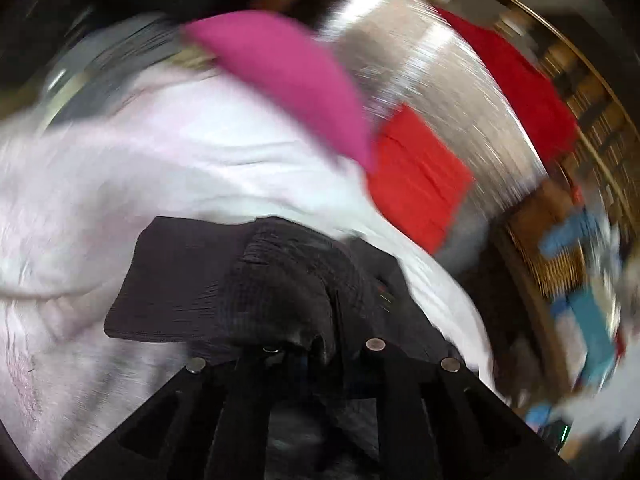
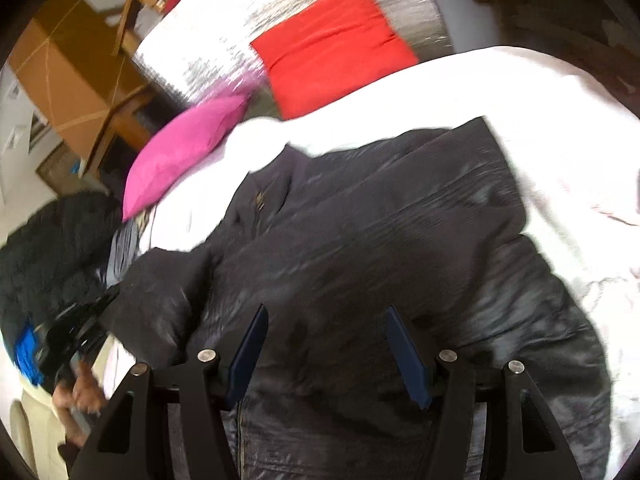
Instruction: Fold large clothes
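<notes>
Jacket (image 2: 360, 240) sprawls on the white bed (image 2: 560, 120) — left gripper (image 1: 320, 344) clamps a bunched fold, right gripper (image 2: 324, 352) hovers fingers apart — next, pinching another edge.

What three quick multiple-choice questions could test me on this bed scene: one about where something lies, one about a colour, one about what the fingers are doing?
1. Where does the dark jacket lie?
A. on the white bedding
B. on the floor
C. on a chair

2. What colour is the cushion next to the red cushion?
A. green
B. pink
C. yellow

3. How is the right gripper set?
A. closed on a cushion
B. out of view
C. fingers spread apart above the jacket

Answers:
1 A, white bedding shows around the jacket.
2 B, it is bright pink.
3 C, a wide gap shows between the blue pads.
</notes>
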A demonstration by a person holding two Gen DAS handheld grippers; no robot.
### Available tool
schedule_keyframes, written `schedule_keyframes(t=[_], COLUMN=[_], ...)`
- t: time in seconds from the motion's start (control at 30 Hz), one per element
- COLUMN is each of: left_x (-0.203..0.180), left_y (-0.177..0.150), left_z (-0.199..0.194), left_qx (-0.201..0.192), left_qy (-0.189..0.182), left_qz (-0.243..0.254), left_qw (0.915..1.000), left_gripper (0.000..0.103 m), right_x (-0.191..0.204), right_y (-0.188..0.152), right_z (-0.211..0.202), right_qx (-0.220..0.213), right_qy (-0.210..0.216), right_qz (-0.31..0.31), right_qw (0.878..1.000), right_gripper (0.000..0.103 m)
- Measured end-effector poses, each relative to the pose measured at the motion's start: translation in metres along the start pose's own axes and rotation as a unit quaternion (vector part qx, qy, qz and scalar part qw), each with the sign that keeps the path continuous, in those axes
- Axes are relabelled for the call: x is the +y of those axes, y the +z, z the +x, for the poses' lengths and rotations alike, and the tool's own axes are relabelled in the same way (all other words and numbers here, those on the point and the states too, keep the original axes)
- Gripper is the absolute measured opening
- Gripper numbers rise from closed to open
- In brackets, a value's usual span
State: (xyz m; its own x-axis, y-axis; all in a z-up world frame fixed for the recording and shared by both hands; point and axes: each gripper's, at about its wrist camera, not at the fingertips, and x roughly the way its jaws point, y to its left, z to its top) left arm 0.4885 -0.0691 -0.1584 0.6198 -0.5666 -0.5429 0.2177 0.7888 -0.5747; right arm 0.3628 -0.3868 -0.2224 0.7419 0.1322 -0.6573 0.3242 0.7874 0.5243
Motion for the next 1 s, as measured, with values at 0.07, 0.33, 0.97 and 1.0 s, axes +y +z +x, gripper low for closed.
schedule_keyframes(t=[0.07, 0.33, 0.97, 1.0], left_x=[-0.039, -0.151, -0.023, -0.011], left_y=[-0.011, -0.12, -0.015, -0.013], left_z=[-0.003, 0.057, -0.009, -0.006], left_qx=[0.004, 0.147, 0.122, 0.124], left_qy=[-0.01, -0.04, 0.052, 0.079], left_qz=[0.066, 0.252, 0.13, 0.116], left_qw=[0.9978, 0.9556, 0.9826, 0.9823], left_gripper=[0.011, 0.026, 0.087, 0.087], right_x=[-0.012, -0.04, 0.017, 0.025], right_y=[0.005, 0.015, -0.007, -0.01], right_z=[-0.008, -0.036, -0.028, -0.026], right_qx=[-0.01, -0.038, 0.021, 0.023], right_qy=[-0.001, 0.001, 0.04, 0.039], right_qz=[0.018, 0.058, -0.083, -0.098], right_qw=[1.0, 0.998, 0.996, 0.994], right_gripper=[0.065, 0.065, 0.076, 0.076])
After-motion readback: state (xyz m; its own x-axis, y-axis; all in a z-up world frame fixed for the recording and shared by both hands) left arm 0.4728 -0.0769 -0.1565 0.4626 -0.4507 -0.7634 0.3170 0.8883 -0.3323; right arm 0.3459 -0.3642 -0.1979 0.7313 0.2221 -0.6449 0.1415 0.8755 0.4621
